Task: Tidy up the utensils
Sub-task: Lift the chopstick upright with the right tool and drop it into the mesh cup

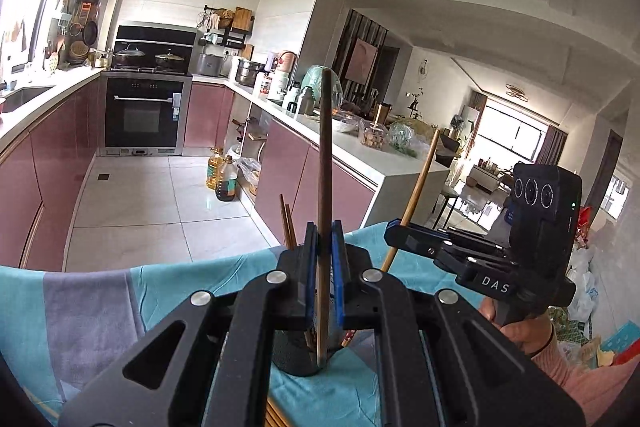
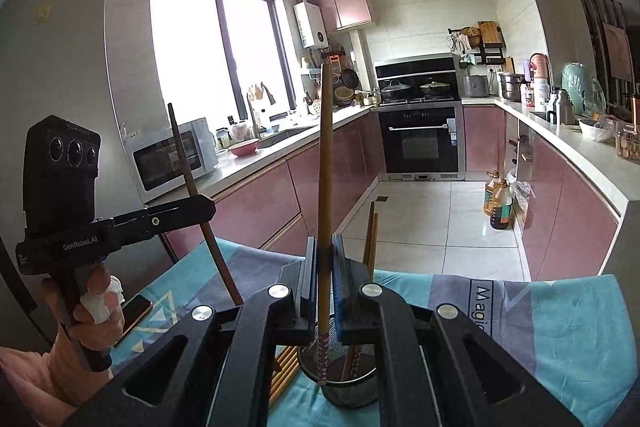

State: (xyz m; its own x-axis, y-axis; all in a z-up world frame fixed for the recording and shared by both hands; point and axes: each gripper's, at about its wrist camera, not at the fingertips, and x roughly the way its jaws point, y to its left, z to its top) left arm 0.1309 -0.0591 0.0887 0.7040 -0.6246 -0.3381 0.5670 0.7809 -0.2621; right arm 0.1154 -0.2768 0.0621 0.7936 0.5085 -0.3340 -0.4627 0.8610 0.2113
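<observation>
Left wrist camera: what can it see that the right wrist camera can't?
Only the left wrist view shows the living room beyond the kitchen. Only the right wrist view shows the microwave, the big window and a phone on the cloth. Both show the mesh holder, the oven, the left gripper shut on a dark chopstick, and the right gripper shut on a light chopstick.
</observation>
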